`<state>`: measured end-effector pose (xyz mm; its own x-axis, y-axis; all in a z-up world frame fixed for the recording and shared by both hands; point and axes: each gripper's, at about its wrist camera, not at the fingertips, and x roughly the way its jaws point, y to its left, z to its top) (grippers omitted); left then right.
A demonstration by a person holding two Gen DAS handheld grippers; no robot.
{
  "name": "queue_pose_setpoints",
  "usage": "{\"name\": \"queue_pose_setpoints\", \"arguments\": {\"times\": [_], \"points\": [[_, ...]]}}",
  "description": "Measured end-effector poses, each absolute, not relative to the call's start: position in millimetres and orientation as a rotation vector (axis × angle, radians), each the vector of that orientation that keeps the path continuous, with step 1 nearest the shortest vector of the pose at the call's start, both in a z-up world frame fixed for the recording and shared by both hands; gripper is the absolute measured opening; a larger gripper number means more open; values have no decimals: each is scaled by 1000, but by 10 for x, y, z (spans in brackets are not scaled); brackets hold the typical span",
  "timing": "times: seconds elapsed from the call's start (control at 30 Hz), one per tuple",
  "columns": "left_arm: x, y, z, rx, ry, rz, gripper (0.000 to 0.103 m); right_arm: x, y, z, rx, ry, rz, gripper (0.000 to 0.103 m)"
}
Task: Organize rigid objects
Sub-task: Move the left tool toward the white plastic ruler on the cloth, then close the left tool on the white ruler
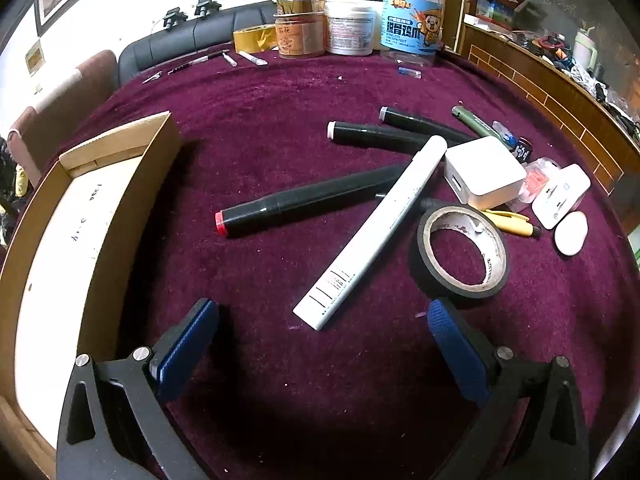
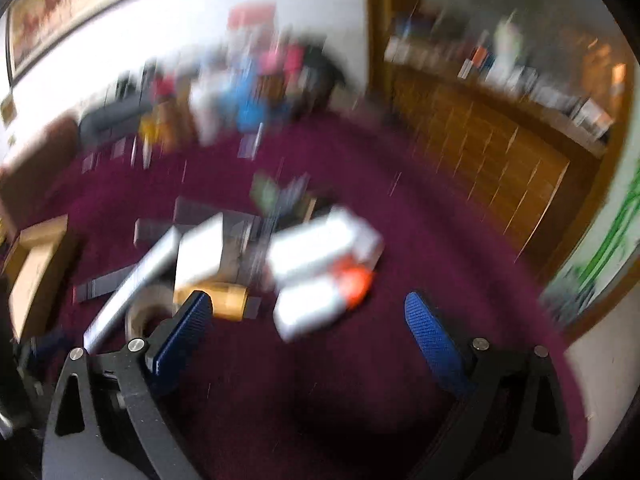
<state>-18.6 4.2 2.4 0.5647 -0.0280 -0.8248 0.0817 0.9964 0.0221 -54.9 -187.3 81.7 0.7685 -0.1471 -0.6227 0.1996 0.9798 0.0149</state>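
On the purple cloth lie a white marker [image 1: 372,234], a black marker with a red end [image 1: 304,200], two more black markers [image 1: 376,134], a black tape roll [image 1: 460,254], a white charger block [image 1: 484,172], a yellow pen [image 1: 512,222] and a green pen [image 1: 476,124]. An open cardboard box [image 1: 72,216] stands at the left. My left gripper [image 1: 320,324] is open, just short of the white marker's near end. The right wrist view is blurred by motion; my right gripper [image 2: 308,312] is open above the cloth, near blurred white items [image 2: 320,276] and the cardboard box [image 2: 36,268].
Jars, tubs and a yellow tape roll [image 1: 254,38] stand at the table's far edge [image 1: 360,62], with small tools beside them. A white oval piece [image 1: 571,233] and a white case [image 1: 562,196] lie at the right. A wooden cabinet [image 1: 560,96] runs along the right side.
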Motion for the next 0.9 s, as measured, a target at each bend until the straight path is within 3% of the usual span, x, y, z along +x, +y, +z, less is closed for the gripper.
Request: {"name": "queue_pose_setpoints", "arguments": {"times": [0.07, 0.13, 0.23, 0.27, 0.37, 0.6, 0.7, 0.73, 0.9], "points": [[-184, 29, 27, 63, 969, -67, 102, -495, -1913, 933, 84, 521, -249, 100], [-197, 67, 41, 47, 974, -97, 98, -224, -1916, 904, 56, 516, -307, 99], [-311, 236, 174, -27, 975, -163, 58, 70, -1976, 612, 92, 613, -319, 91], [-343, 275, 227, -39, 978, -194, 50, 129, -2024, 556, 111, 679, -315, 88], [-419, 318, 441, 17, 917, -204, 44, 50, -2152, 537, 140, 648, -293, 88], [-185, -161, 432, 187, 928, -281, 44, 67, -2186, 479, 179, 687, -244, 88], [-98, -397, 361, 301, 905, -311, 23, 79, -2234, 488, 203, 701, -230, 88], [-55, -441, 338, 320, 935, -327, 6, 78, -2243, 488, 211, 705, -231, 88], [-198, -390, 344, 291, 942, -365, 4, 99, -2347, 453, 267, 737, -226, 88]]}}
